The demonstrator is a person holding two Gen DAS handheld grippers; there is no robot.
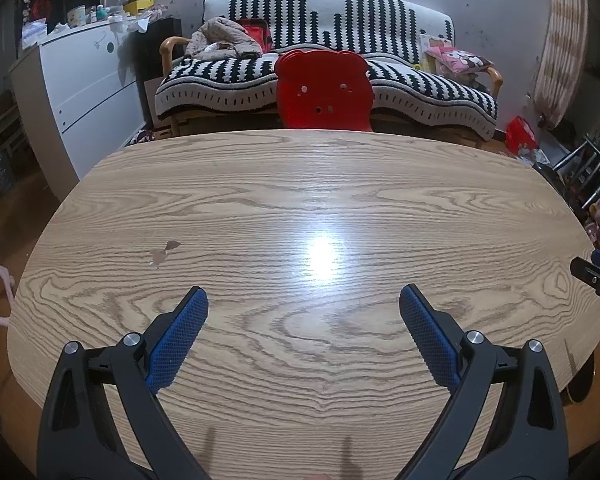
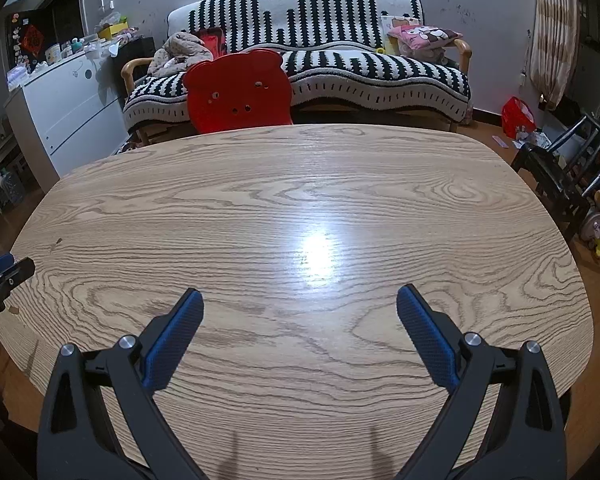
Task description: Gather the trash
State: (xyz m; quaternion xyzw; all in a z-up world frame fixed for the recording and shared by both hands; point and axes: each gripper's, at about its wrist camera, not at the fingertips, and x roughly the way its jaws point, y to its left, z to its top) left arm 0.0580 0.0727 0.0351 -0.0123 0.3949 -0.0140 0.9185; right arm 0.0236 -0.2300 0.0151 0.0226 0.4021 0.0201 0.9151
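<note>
Both grippers, left (image 1: pixel 304 300) and right (image 2: pixel 300 300), are spread, empty, over one table (image 1: pixel 300 184); one red chair (image 1: pixel 324 88) is half hidden behind it.

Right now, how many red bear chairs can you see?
1. The red bear chair stands at the table's far edge, before the striped sofa. Others may be hidden.

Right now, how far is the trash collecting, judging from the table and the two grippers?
Looks done or not begun: the wooden table shows no loose trash, only a small chipped mark. In hand: nothing; the left gripper and right gripper are open and empty. Possibly left: litter on the floor beside the red bag.
</note>
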